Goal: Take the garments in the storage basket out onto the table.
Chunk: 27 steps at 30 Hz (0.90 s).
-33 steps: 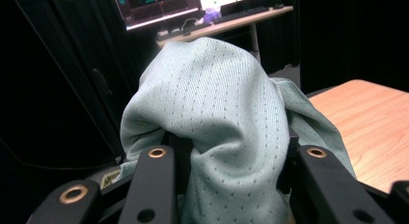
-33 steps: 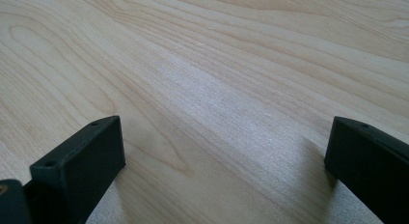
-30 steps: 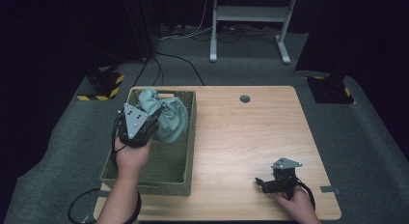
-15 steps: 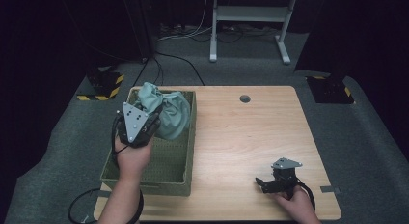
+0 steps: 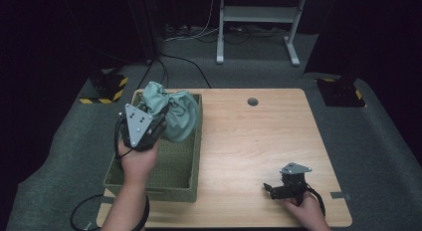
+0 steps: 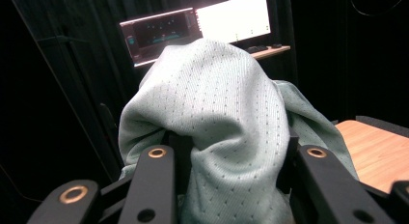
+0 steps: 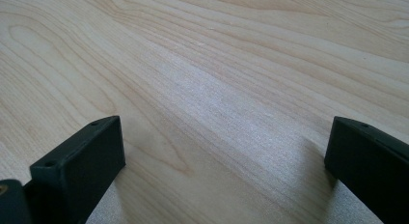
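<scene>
— Holding the cloth [image 5: 174,114] up over the basket [image 5: 149,191], is that the step the left gripper [image 5: 149,129] is on?

— It looks so. In the left gripper view the jaws are clamped on a thick bunch of the cloth [image 6: 217,127], with the pale green fabric bulging up between them and draping over both sides. From the high view the bundle hangs above the far end of the basket, near its back rim, with part of it spilling toward the right wall.

— Is it in the basket or out of it?

— Lifted, by the look of it, though the lower folds may brush the basket's wall; that cannot be told for sure.

— And the right gripper [image 5: 281,188]?

— It rests low at the near right of the counter [image 5: 249,136], well apart from the basket. In its own view the jaws stand wide apart with nothing but bare wood [image 7: 217,89] between them.

— What does the next move call for?

— Probably carrying the cloth clear of the basket's rim and across to the open wood, keeping it high enough that the hanging folds do not catch on the wall. The right gripper is free to take a second edge once the cloth comes within reach, which would help to spread it out.
</scene>
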Available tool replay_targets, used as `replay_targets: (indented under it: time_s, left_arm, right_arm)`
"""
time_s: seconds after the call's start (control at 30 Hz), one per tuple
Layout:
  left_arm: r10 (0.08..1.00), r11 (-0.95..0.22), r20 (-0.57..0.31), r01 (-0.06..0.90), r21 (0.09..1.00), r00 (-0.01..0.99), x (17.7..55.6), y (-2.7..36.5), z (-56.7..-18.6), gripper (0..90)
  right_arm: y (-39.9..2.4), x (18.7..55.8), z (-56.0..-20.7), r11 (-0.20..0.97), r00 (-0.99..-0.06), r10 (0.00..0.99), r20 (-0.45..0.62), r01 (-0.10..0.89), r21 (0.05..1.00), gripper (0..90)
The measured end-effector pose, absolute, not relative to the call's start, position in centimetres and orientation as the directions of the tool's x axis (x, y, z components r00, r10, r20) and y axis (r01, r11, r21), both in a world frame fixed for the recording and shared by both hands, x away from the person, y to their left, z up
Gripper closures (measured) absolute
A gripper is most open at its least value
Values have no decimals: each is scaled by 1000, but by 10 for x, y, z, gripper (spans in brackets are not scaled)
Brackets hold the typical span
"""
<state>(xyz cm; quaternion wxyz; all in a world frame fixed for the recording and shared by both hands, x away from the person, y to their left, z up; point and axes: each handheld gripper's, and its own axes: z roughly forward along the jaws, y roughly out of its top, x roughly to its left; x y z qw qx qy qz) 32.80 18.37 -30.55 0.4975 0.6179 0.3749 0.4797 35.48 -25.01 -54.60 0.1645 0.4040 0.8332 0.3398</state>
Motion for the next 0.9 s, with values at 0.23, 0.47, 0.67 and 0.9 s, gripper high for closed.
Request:
replay_targets:
  time_s: [0.23,0.47,0.67,0.9]
  left_arm:
    - [936,-217,221,-44,975,276,325,176,-297,647]
    - [927,-222,237,-82,971,289,320,165,-285,647]
    - [922,-222,245,-109,969,300,317,157,-277,647]
    - [915,-222,253,-132,966,314,316,148,-267,648]
  right_arm:
    - [-250,355,-546,441,-620,785,3,561,700,0]
    - [-250,355,-546,441,-620,785,2,561,700,0]
    - [-250,355,-546,440,-620,785,3,561,701,0]
    - [-251,355,-546,439,-620,785,4,561,702,0]
